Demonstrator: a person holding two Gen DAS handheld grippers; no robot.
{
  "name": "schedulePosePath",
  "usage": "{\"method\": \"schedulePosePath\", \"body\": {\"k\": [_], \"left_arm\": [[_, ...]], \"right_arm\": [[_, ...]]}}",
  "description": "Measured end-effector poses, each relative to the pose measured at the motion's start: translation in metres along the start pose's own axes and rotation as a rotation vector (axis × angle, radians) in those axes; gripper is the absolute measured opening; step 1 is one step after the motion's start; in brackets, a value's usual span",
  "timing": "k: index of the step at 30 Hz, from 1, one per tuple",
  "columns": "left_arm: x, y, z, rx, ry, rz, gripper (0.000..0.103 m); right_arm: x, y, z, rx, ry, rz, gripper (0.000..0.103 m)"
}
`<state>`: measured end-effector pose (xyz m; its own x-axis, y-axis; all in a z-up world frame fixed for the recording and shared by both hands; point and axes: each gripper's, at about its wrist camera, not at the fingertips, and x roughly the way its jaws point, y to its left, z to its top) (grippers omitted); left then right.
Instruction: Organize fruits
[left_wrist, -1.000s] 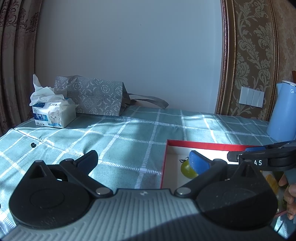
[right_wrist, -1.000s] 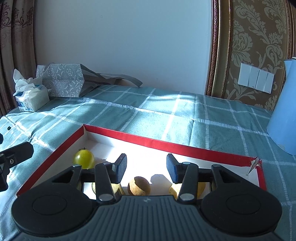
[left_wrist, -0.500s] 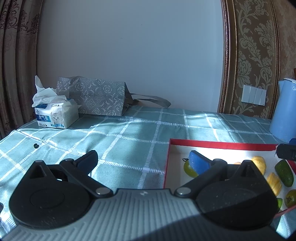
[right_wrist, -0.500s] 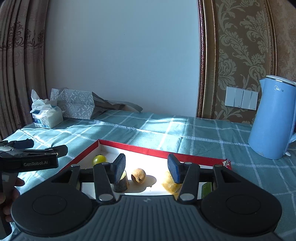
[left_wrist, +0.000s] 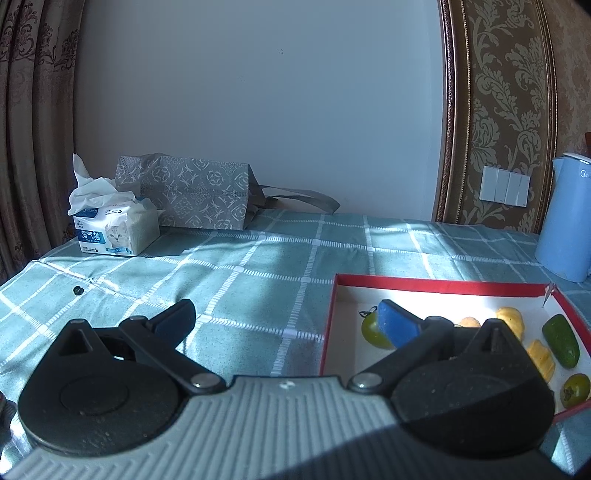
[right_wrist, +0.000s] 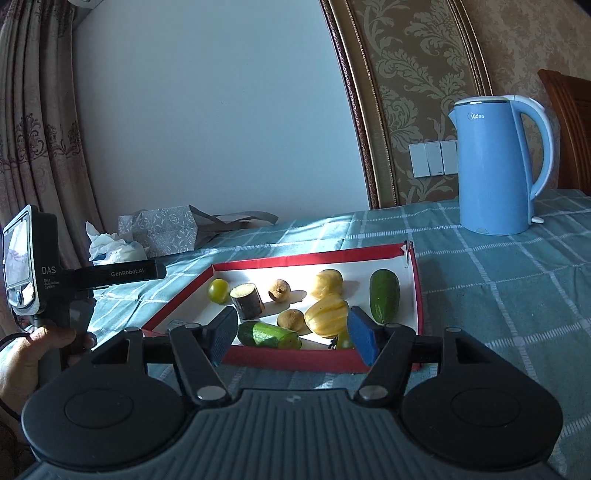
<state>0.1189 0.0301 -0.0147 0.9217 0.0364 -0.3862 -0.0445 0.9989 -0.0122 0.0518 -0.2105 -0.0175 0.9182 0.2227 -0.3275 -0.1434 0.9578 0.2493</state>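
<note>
A red-rimmed box (right_wrist: 416, 280) with a white floor lies on the checked cloth and holds several fruits. Among them are a green tomato (right_wrist: 218, 290), a dark cut stub (right_wrist: 248, 301), two yellow peeled pieces (right_wrist: 327, 319), a whole cucumber (right_wrist: 384, 300) and a cut cucumber (right_wrist: 267, 334). My right gripper (right_wrist: 293, 338) hovers at the box's near edge. Its jaws are opening and nothing is pressed between the pads. My left gripper (left_wrist: 286, 321) stands open over the cloth, left of the box (left_wrist: 443, 284), with its blue pad in front of the green tomato (left_wrist: 371, 332).
A blue kettle (right_wrist: 495, 166) stands behind the box at the right. A tissue pack (left_wrist: 110, 229) and a grey patterned bag (left_wrist: 192, 195) sit at the back left by the wall. A hand (right_wrist: 22, 354) holds the left device (right_wrist: 29, 266) at the left edge.
The right gripper has drawn back out of the box and swung right, rolling a little, and its jaws have widened. It has left the left wrist view. The left gripper has kept still.
</note>
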Motion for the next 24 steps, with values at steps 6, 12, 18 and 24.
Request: {"method": "schedulePosePath", "body": {"k": [6, 12, 18, 24], "left_arm": [[-0.012, -0.007, -0.004, 0.055, 0.006, 0.036, 0.103], [-0.028, -0.011, -0.004, 0.084, 0.005, -0.010, 0.103], [-0.043, -0.022, -0.004, 0.118, 0.014, -0.035, 0.103], [-0.047, -0.025, -0.006, 0.085, 0.024, -0.061, 0.103]], "right_arm": [[-0.009, -0.003, -0.009, 0.029, -0.006, 0.003, 0.065], [-0.022, -0.012, -0.013, 0.036, -0.012, -0.025, 0.068], [-0.033, -0.025, -0.018, 0.028, -0.014, -0.082, 0.070], [-0.040, -0.042, -0.023, 0.061, -0.010, -0.123, 0.070]]}}
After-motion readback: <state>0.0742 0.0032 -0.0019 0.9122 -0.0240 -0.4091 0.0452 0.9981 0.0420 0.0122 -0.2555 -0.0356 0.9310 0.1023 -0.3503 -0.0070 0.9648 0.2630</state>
